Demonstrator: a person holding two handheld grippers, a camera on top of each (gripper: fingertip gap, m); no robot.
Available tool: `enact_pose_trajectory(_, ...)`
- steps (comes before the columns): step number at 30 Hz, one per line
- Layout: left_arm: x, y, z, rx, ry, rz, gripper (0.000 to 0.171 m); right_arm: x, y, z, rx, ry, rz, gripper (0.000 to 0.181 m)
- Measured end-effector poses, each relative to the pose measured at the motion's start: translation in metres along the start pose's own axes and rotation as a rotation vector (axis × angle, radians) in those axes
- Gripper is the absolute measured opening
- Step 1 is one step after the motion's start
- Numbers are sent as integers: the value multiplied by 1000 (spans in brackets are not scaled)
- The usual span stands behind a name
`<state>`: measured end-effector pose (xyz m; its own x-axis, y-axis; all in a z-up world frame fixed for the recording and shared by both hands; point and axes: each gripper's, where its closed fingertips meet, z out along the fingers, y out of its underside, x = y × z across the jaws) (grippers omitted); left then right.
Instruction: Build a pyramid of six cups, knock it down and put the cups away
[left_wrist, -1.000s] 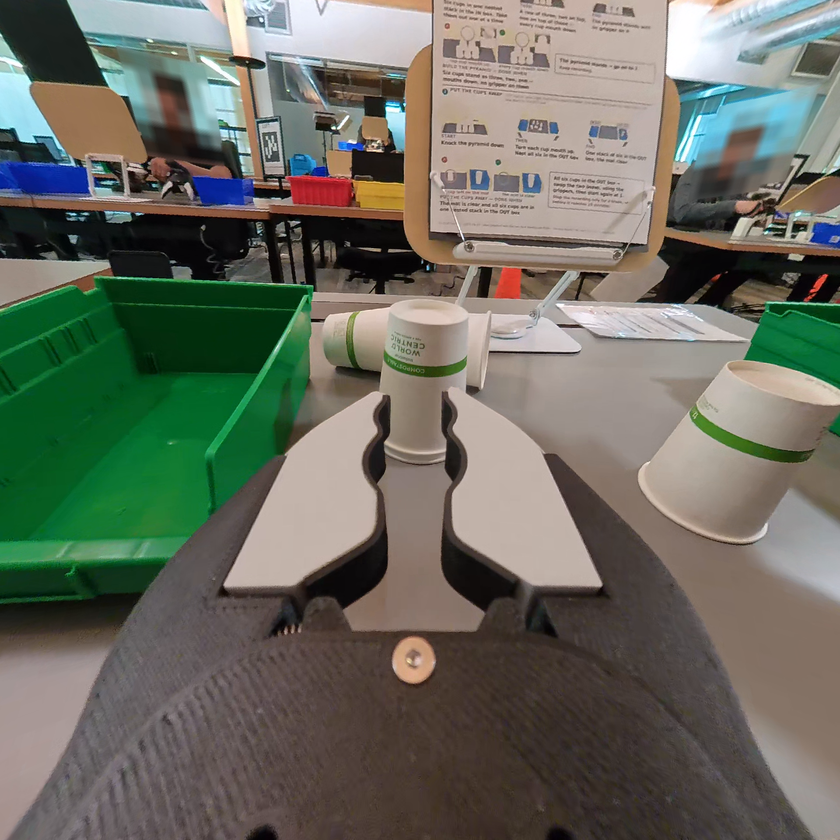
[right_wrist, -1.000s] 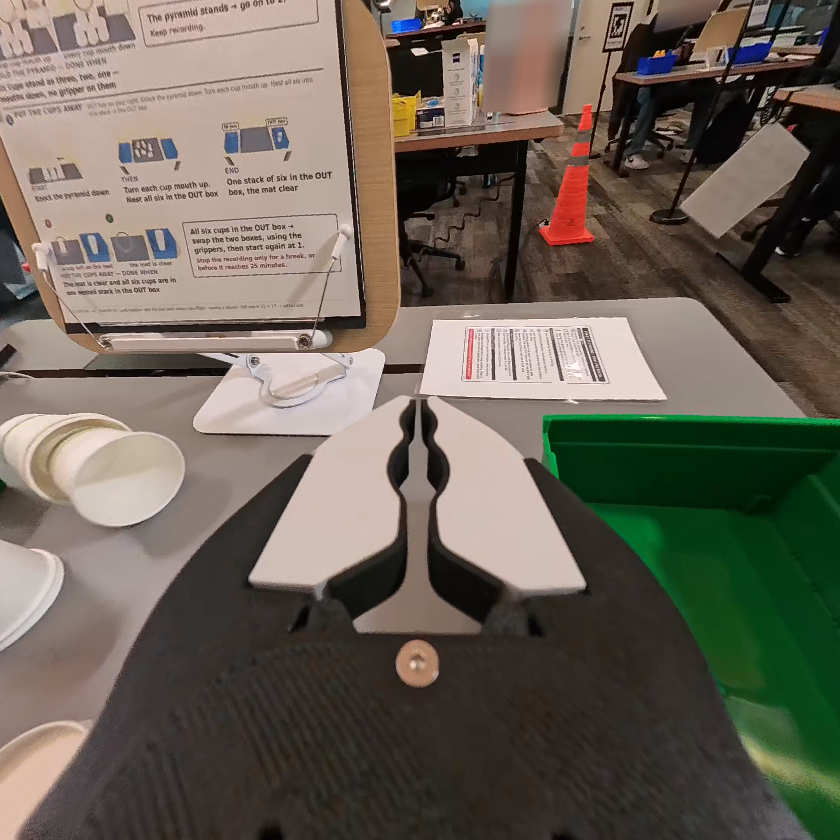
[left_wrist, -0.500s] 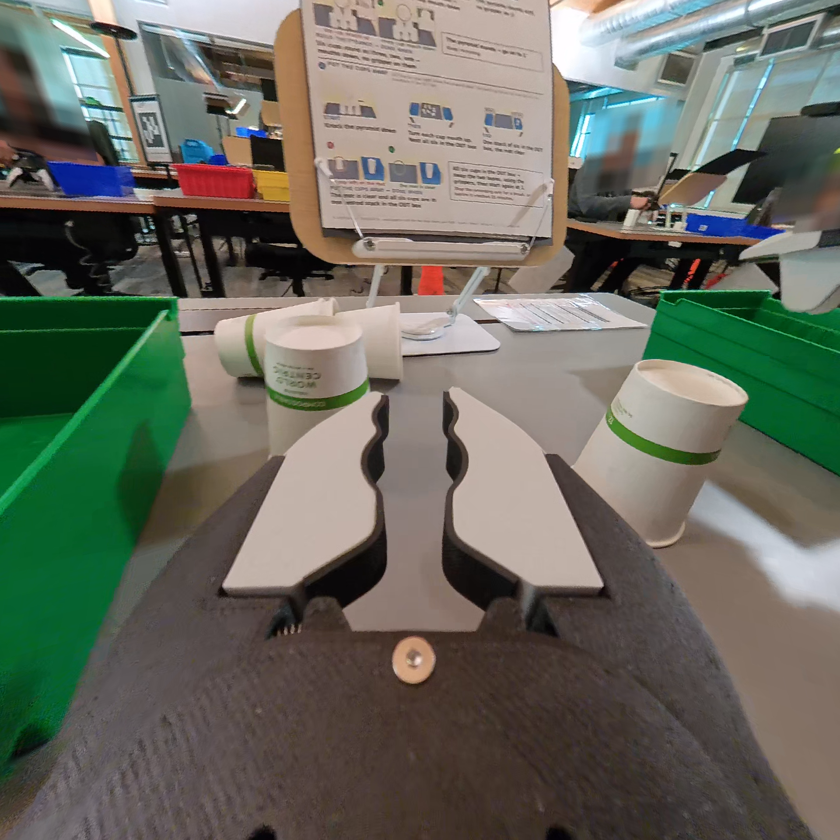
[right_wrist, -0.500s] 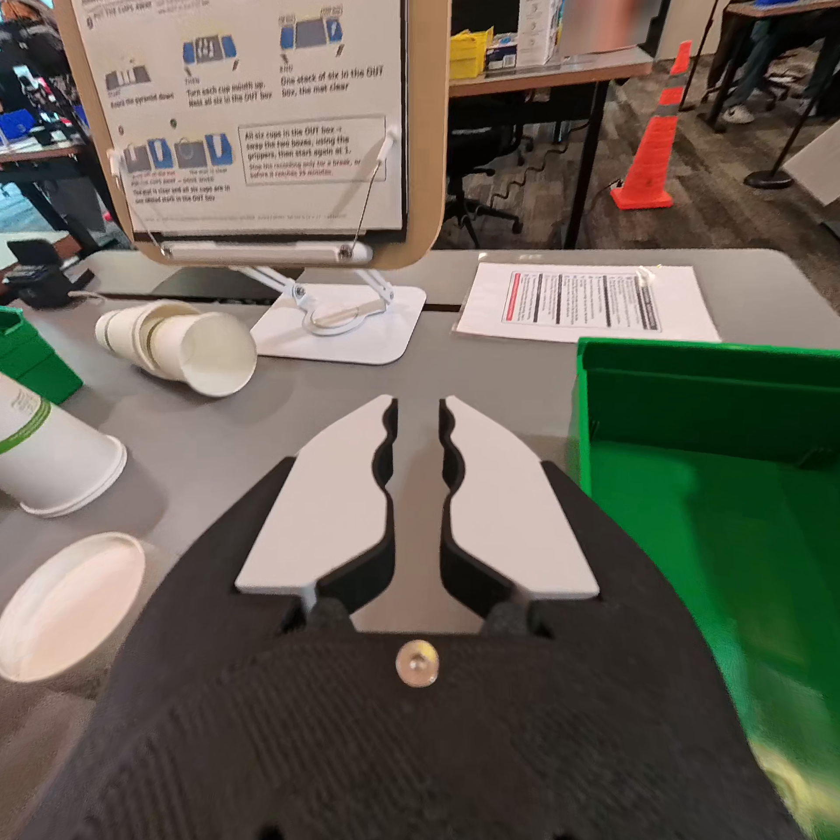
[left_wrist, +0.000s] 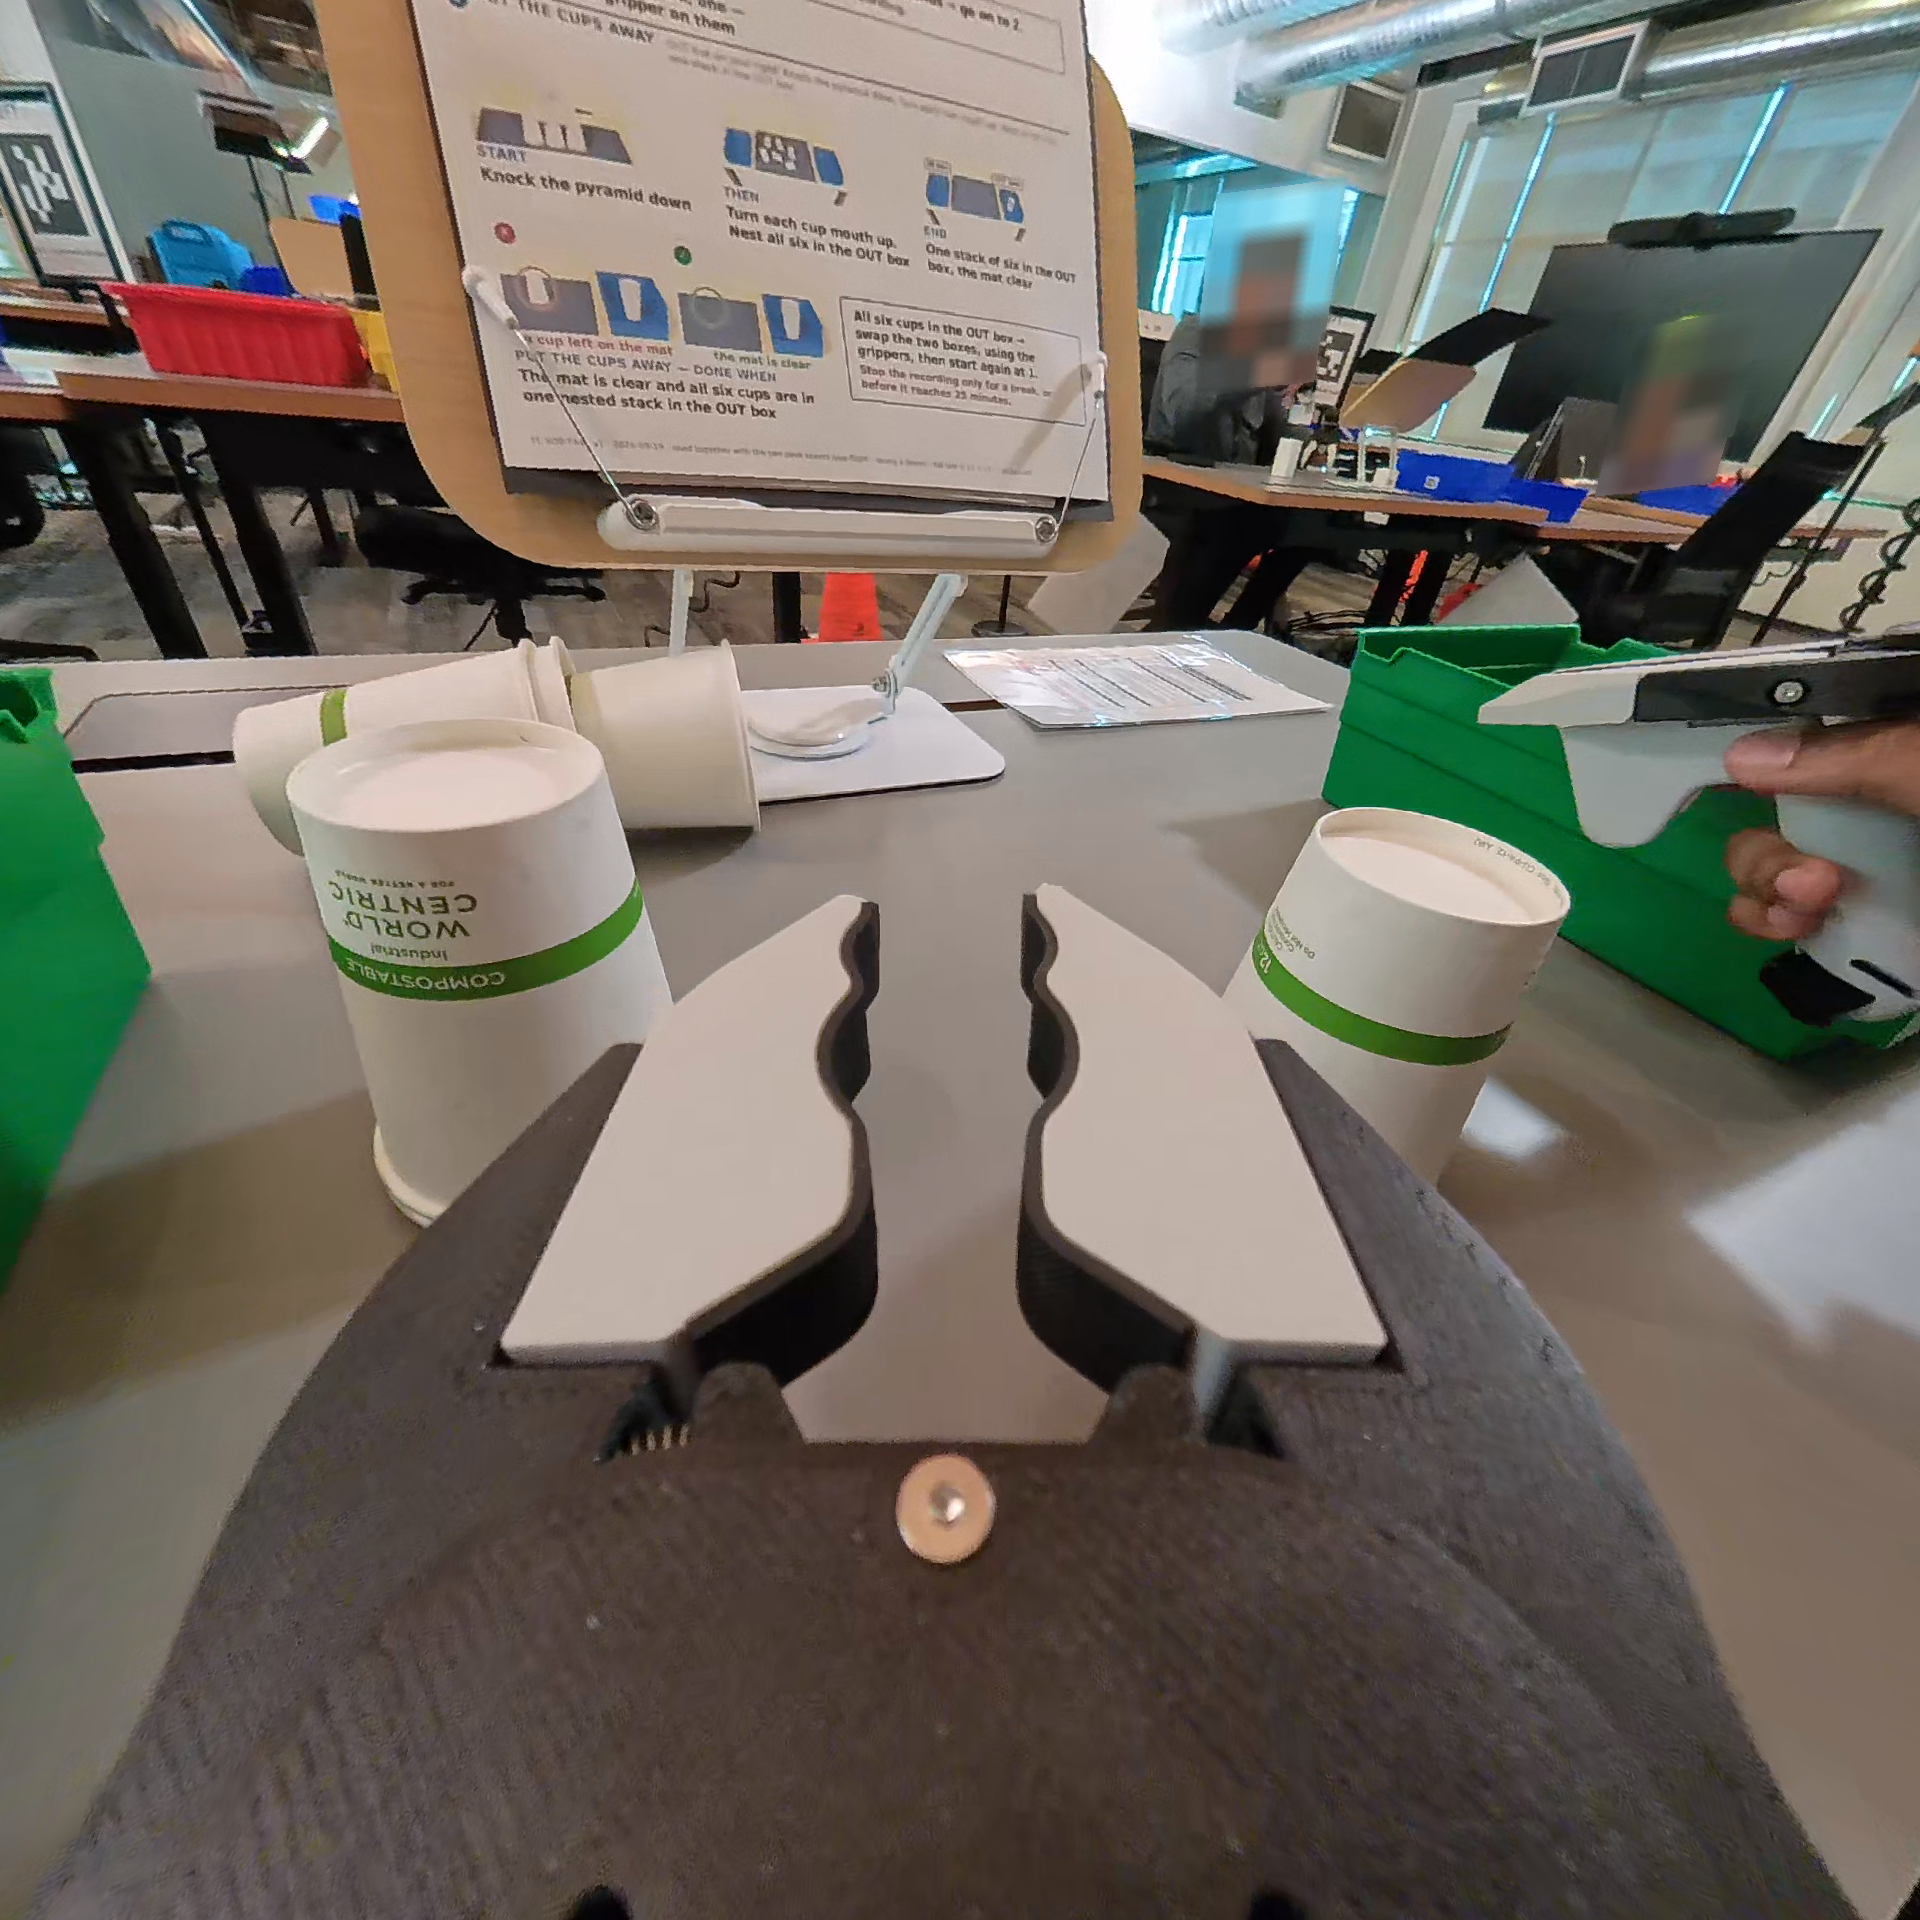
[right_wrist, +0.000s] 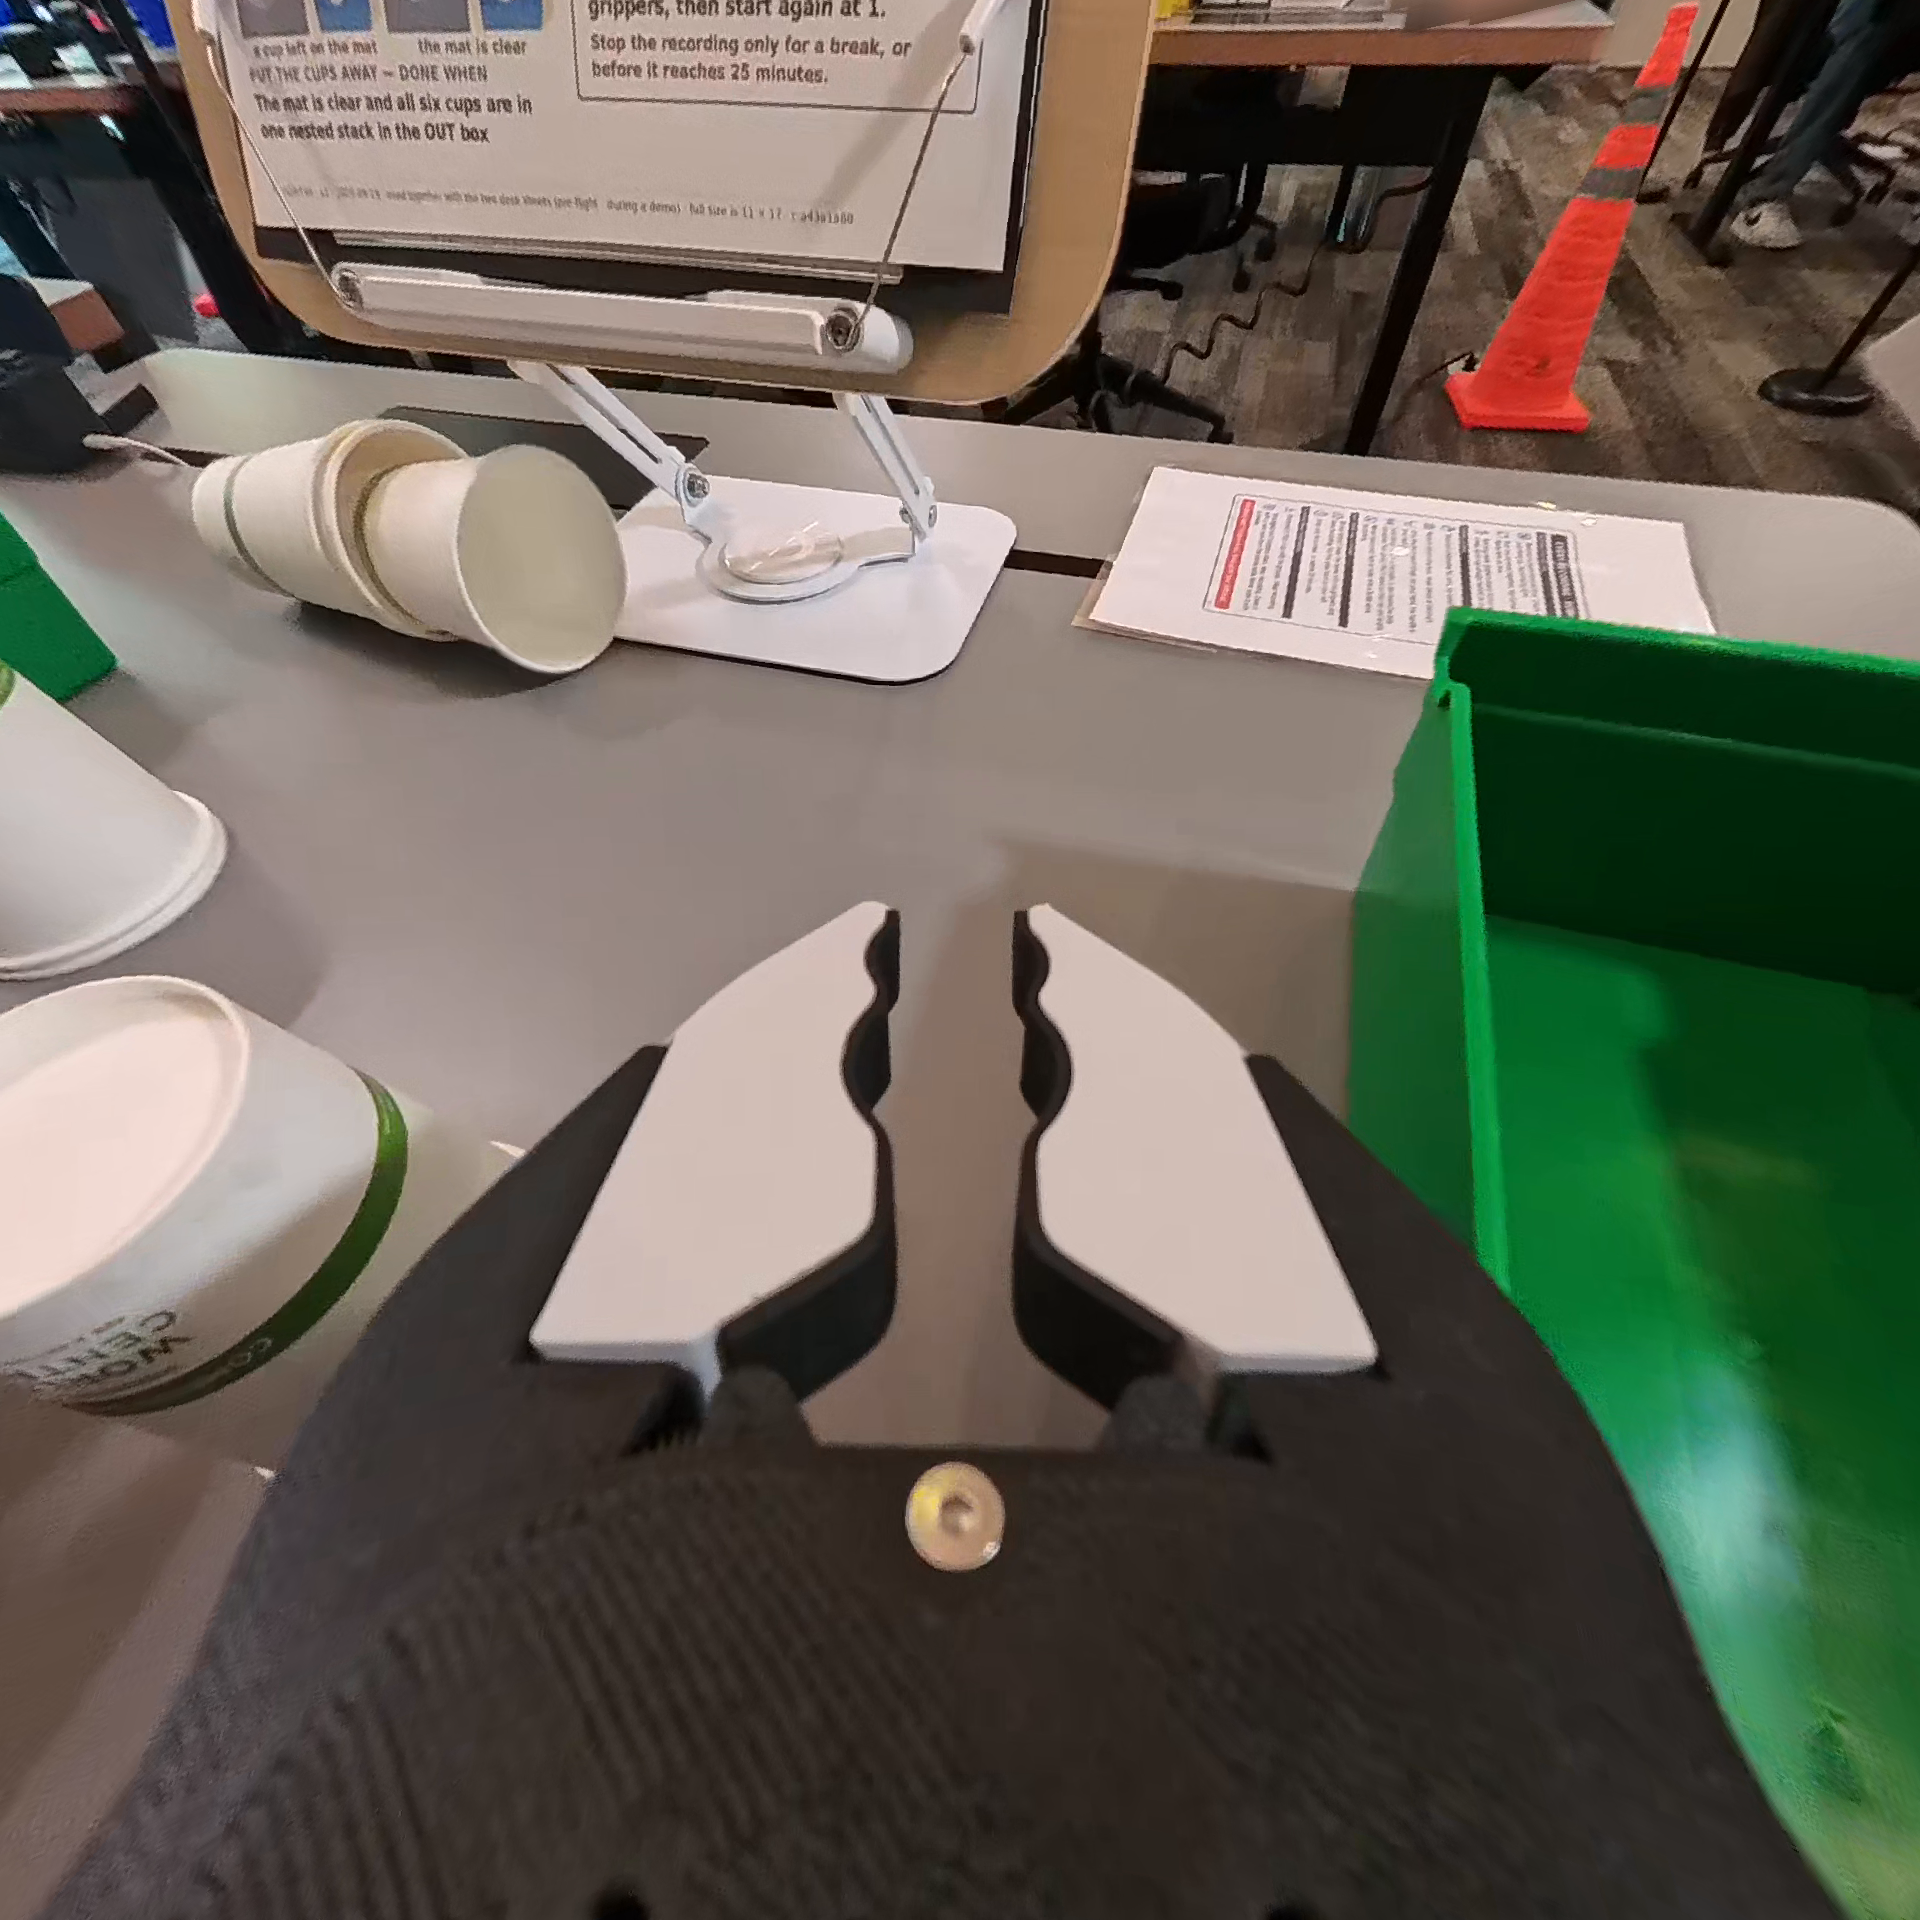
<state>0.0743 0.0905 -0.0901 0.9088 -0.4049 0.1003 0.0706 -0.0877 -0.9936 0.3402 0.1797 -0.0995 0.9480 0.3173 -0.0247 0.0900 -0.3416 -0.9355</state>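
My left gripper (left_wrist: 951, 904) is open and empty, low over the grey table between two upside-down white paper cups with green bands. One cup (left_wrist: 478, 935) stands just left of its fingers, the other (left_wrist: 1392, 977) just right. A nested stack of cups (left_wrist: 499, 717) lies on its side behind them. My right gripper (right_wrist: 956, 912) is open and empty above the table beside a green bin (right_wrist: 1662, 1039). The nearer upside-down cup (right_wrist: 177, 1174) is at its lower left, the other cup (right_wrist: 83, 831) farther left, and the lying stack (right_wrist: 416, 540) is ahead. The right gripper (left_wrist: 1538, 707), held by a hand, also shows in the left wrist view.
A document stand (left_wrist: 769, 270) with an instruction sheet stands at the table's back, its white base (right_wrist: 831, 592) next to the lying stack. A laminated sheet (right_wrist: 1392, 571) lies at the back right. A second green bin (left_wrist: 52, 935) is at the left edge. An orange cone (right_wrist: 1548, 281) stands on the floor.
The left gripper has come off the upside-down cup that stood between its fingertips and swung right, so it now sits between the two cups. The right gripper opened and moved forward and lower.
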Motion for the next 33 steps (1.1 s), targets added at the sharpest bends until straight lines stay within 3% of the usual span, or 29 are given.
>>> enact_pose_trajectory(8, -6, 2, -5, -10, -16, -14, 28, 0, 4, 8, -3, -61, 117, 21)
enact_pose_trajectory(24, -15, 4, -15, -20, -50, -17, 30, -13, 4, 16, -5, -106, 98, 24)
enact_pose_trajectory(33, -15, 8, -14, -40, -42, -29, 31, -72, -7, -23, 133, -381, 46, 60)
